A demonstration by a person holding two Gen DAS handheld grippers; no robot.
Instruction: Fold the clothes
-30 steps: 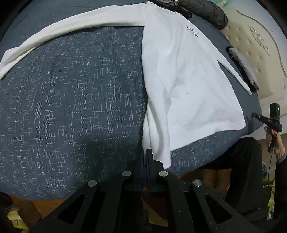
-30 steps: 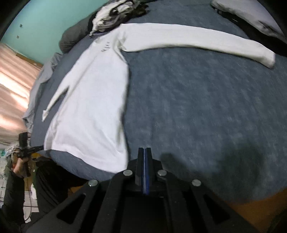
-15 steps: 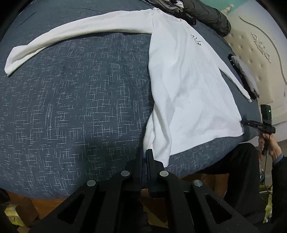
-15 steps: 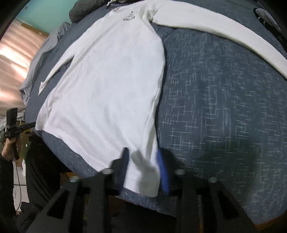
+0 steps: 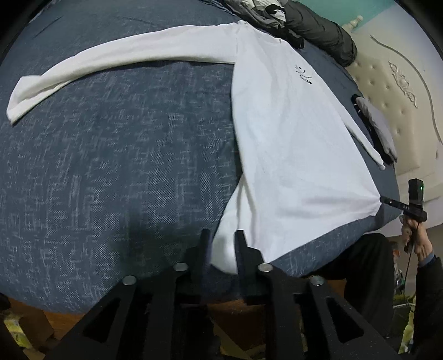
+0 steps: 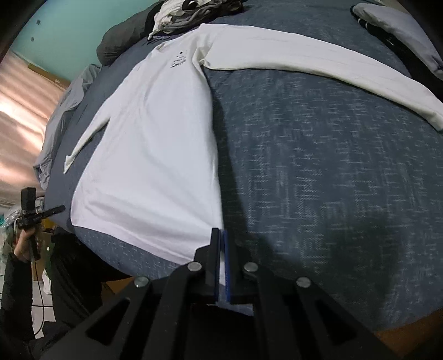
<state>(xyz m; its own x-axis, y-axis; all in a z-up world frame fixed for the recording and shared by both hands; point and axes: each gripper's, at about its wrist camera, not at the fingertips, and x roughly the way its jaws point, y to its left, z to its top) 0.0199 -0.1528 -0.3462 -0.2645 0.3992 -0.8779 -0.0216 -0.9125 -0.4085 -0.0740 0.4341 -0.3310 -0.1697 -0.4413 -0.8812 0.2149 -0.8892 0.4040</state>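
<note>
While the white long-sleeved shirt (image 5: 290,144) lies spread face up on the blue-grey bedspread (image 5: 124,166), you hold 1 hem corner in each gripper at the near edge of the bed. Your left gripper (image 5: 223,243) has its 2 fingers apart and its jaws are opening, with the bunched hem corner sitting in the gap between them; the pads do not press on the cloth. Your right gripper (image 6: 220,249) has its fingers drawn together and clamped on the other hem corner, a thin strip of white fabric showing between the blue pads. From the left wrist view, 1 sleeve (image 5: 110,61) stretches out flat to the left across the bedspread, while the other sleeve (image 5: 357,130) runs along the shirt's right side toward the hem. A small dark print (image 5: 303,74) marks the chest. Beyond the collar sits a pile of dark and grey clothes (image 5: 299,22), and a grey garment (image 5: 376,127) lies near the padded cream headboard (image 5: 393,91). At the right edge your hand (image 5: 415,235) grips the other gripper's handle.
</note>
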